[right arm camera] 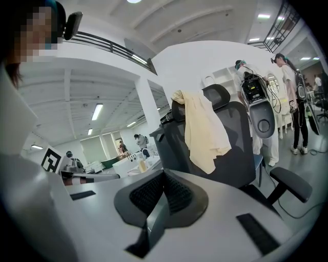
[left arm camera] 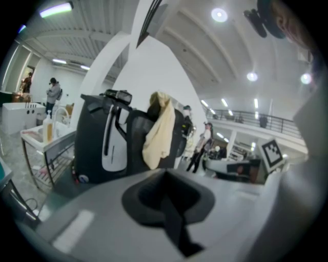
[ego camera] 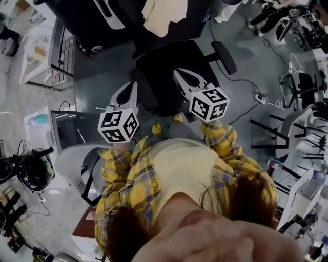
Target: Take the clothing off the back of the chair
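Observation:
A pale yellow garment (ego camera: 163, 15) hangs over the back of a black office chair (ego camera: 169, 71) at the top of the head view. Both grippers are held out over the chair seat, short of the garment. My left gripper (ego camera: 133, 84) is shut and empty; in its own view the garment (left arm camera: 160, 135) drapes down the chair back (left arm camera: 134, 140) straight ahead of the closed jaws (left arm camera: 166, 176). My right gripper (ego camera: 180, 72) is shut with nothing in it too. Its view shows the garment (right arm camera: 205, 130) on the chair (right arm camera: 238, 143) ahead and slightly right of the jaws (right arm camera: 164, 176).
A black-and-white machine (left arm camera: 100, 138) stands just behind the chair on the left. A wire rack cart (ego camera: 43, 51) is at the far left. The chair's armrest (ego camera: 224, 56) juts right; cables and a power strip (ego camera: 259, 97) lie on the floor. People (right arm camera: 297, 102) stand beyond.

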{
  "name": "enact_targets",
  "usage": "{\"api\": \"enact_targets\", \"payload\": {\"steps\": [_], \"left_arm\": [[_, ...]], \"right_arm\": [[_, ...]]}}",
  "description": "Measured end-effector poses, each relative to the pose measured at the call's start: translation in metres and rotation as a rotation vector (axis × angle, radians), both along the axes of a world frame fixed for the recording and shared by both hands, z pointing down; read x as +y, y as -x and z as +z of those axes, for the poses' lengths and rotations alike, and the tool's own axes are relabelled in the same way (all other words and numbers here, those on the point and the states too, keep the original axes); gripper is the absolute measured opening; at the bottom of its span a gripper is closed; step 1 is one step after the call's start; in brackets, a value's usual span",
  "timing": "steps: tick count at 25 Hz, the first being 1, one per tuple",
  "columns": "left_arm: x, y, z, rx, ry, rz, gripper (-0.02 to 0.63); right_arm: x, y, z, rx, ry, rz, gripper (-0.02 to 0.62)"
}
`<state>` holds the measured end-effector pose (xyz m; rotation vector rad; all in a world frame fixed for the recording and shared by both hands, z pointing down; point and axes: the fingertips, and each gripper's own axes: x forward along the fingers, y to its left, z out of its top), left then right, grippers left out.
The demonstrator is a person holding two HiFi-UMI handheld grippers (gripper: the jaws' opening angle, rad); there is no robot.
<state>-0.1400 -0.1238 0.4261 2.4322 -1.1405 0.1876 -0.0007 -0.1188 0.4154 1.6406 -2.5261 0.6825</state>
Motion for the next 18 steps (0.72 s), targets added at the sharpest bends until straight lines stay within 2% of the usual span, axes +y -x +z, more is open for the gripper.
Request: {"api": "enact_targets", "payload": {"steps": [8, 18], "left_arm": [[-0.026, -0.009, -0.003, -0.015, 0.003, -0.038, 0.006], [-0.078, -0.049, -0.027, -0.018, -0.041, -0.055, 0.006]], "right_arm": [[-0.045, -0.011, -0.016, 0.022, -0.043, -0.041, 0.014], [-0.113, -0.046, -0.050, 0.068, -0.126, -0.079, 0.014]]}}
